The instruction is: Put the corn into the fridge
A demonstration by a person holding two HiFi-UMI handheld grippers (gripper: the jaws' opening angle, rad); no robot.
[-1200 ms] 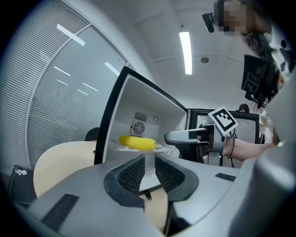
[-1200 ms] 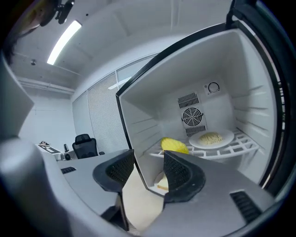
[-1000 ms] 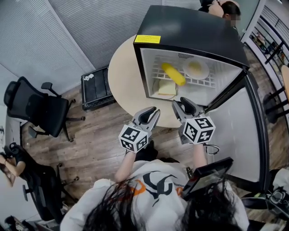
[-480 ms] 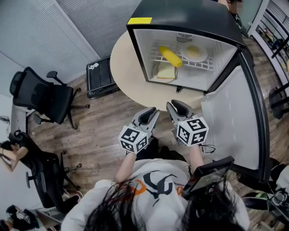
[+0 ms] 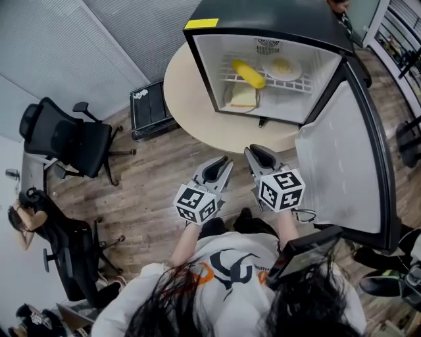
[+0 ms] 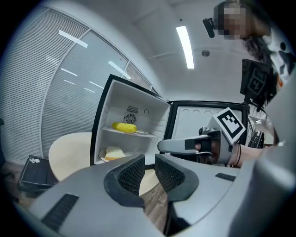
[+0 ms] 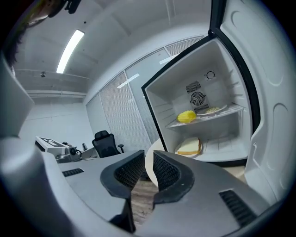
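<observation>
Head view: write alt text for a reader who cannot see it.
An open mini fridge on a round table holds a corn cob on its shelf. Nearer, the left gripper and right gripper are empty, the right's jaws closing.

Round table [image 5: 191, 99]: pale top, ahead of the left gripper [image 5: 222, 164].
Black case [image 5: 150, 112]: on the floor, ahead and left of that gripper, just beside the table's edge.
Office chair [image 5: 66, 141]: black, well apart to the gripper's left.
Wood floor [image 5: 151, 184]: beneath the gripper.
Bread on a plate [image 5: 245, 99]: ahead, slightly right.
Slatted blinds [image 5: 85, 39]: grey, far ahead and left.
</observation>
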